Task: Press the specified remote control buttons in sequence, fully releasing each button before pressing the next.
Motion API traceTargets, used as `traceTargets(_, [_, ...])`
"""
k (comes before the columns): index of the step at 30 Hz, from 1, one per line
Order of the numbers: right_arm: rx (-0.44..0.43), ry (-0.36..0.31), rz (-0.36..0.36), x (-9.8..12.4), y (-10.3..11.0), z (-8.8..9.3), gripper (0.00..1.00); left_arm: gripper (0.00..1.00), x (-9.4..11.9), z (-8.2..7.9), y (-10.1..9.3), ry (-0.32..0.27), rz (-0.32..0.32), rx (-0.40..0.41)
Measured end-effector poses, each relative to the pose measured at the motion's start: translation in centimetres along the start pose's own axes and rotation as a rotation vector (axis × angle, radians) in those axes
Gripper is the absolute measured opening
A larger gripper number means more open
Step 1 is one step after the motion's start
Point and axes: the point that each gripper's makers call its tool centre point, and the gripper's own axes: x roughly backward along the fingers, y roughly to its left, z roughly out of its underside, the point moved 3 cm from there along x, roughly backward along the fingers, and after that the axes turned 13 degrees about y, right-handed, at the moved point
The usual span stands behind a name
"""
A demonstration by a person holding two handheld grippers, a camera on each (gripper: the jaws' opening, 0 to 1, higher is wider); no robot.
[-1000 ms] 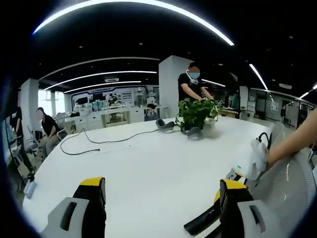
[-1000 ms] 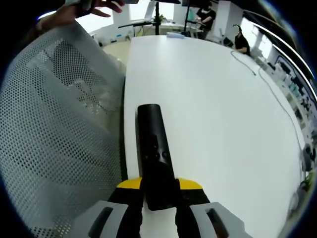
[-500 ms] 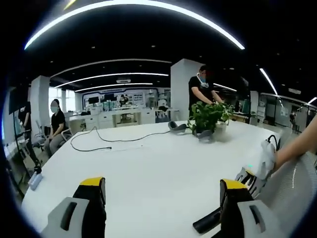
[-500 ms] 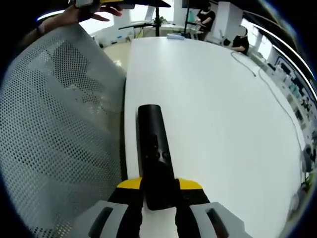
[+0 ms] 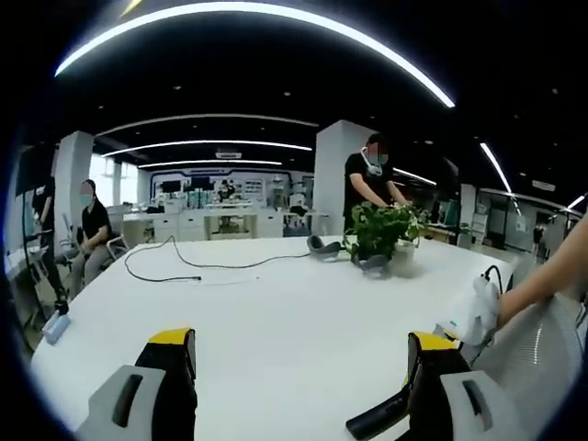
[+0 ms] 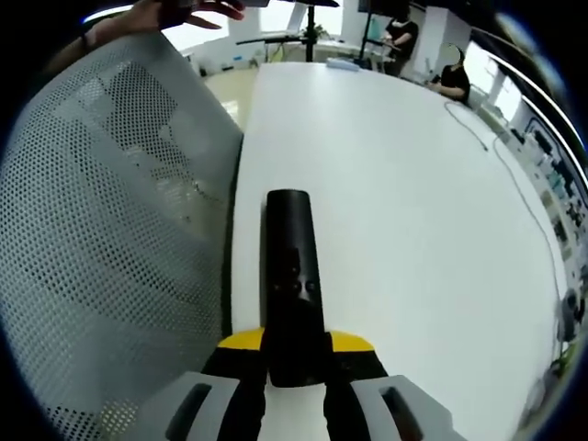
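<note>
1. In the left gripper view, the left gripper (image 5: 299,386) hangs above the near part of the white table (image 5: 276,303), its two yellow-tipped jaws set wide apart with nothing between them.
2. Low on the right of that view, the dark end of the remote control (image 5: 377,420) pokes out beside the right-hand jaw, near the table's edge and the mesh chair back (image 5: 542,358).
3. Farther off on the table sit a potted plant (image 5: 378,230), a pair of headphones (image 5: 323,246) and a loose black cable (image 5: 193,268), all well apart from the remote.
4. In the right gripper view, the right gripper (image 6: 294,363) has its jaws closed on the near end of the remote control (image 6: 292,276), which points away along the table's left edge with its buttons facing up.
5. The mesh chair back (image 6: 101,239) stands just to the left of the remote.
6. Judged from this, the step in hand is steadying the remote; no button is being pressed yet.
7. The next move likely calls for the left gripper to come down over the button cluster, narrow its jaws, touch one button with a single tip, then lift fully clear.
</note>
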Motion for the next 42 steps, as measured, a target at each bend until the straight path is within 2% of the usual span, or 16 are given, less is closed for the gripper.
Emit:
traceTargets(2, [0.004, 0.003, -0.002, 0.0, -0.3, 0.0, 0.20, 1.00, 0.0, 0.0, 0.0, -0.001, 0.006, 0.015])
traceTargets(8, [-0.005, 0.011, 0.000, -0.1, -2.0, -0.1, 0.20, 1.00, -0.2, 0.2, -0.3, 0.014, 0.004, -0.012])
traceTargets(19, [-0.026, 0.013, 0.000, -0.1, -5.0, 0.1, 0.20, 1.00, -0.4, 0.5, -0.2, 0.029, 0.006, -0.014])
traceTargets(33, [-0.034, 0.053, -0.004, -0.1, -9.2, 0.5, 0.20, 1.00, -0.4, 0.7, -0.1, 0.036, 0.006, -0.010])
traceTargets(42, [-0.043, 0.069, -0.009, 0.1, -11.3, 0.7, 0.20, 1.00, -0.5, 0.9, -0.1, 0.044, 0.002, -0.014])
